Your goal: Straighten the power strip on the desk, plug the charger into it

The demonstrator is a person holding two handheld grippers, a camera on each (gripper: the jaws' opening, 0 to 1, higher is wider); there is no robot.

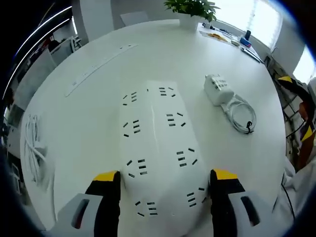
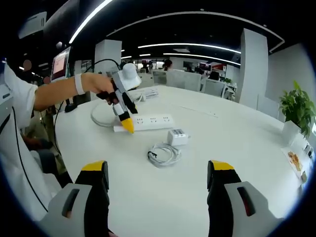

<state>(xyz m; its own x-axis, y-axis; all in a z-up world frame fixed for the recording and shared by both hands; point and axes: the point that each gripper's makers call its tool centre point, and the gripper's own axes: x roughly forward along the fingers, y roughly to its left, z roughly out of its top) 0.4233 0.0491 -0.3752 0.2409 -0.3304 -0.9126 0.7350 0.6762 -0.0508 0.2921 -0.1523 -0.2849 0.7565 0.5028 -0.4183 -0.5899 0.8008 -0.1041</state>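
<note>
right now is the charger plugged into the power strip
No, the charger lies on the desk beside the power strip, its coiled cable loose.

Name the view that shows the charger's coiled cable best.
The left gripper view: the cable lies closer, its coil showing beside the charger. The right gripper view shows it smaller, farther off.
</note>
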